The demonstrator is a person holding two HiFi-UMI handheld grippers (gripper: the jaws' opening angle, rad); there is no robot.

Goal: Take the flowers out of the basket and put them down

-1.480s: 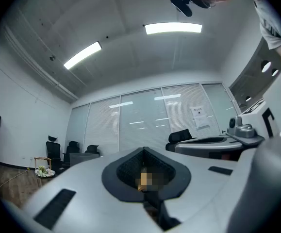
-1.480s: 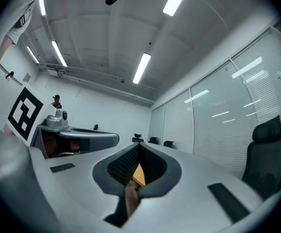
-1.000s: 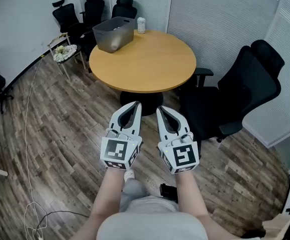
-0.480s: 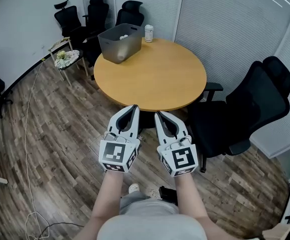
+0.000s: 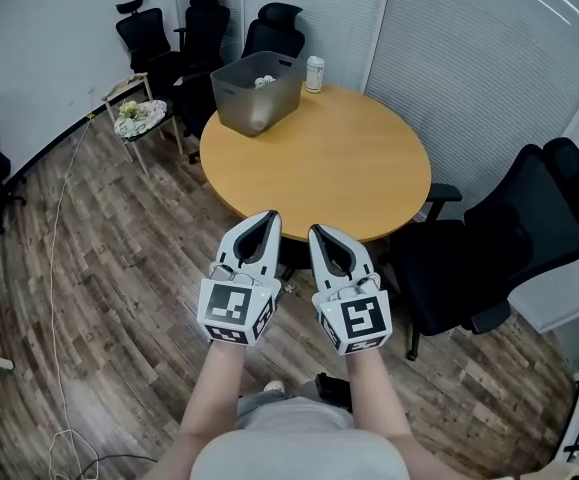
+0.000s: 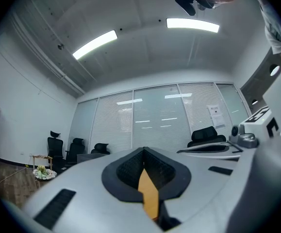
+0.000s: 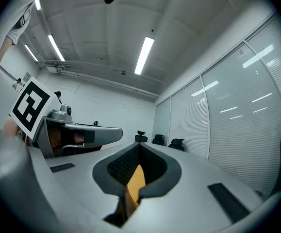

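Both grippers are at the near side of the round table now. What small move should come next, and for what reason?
Probably step closer, around the table, toward the grey basket. It stands at the far edge beside a can, while the left gripper and the right gripper hang at the near side, both shut and empty, so the basket looks out of reach.

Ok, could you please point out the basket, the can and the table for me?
basket (image 5: 252, 108): head view, on its near grey wall.
can (image 5: 315, 74): head view, on its white side.
table (image 5: 319, 163): head view, on the bare wooden top.
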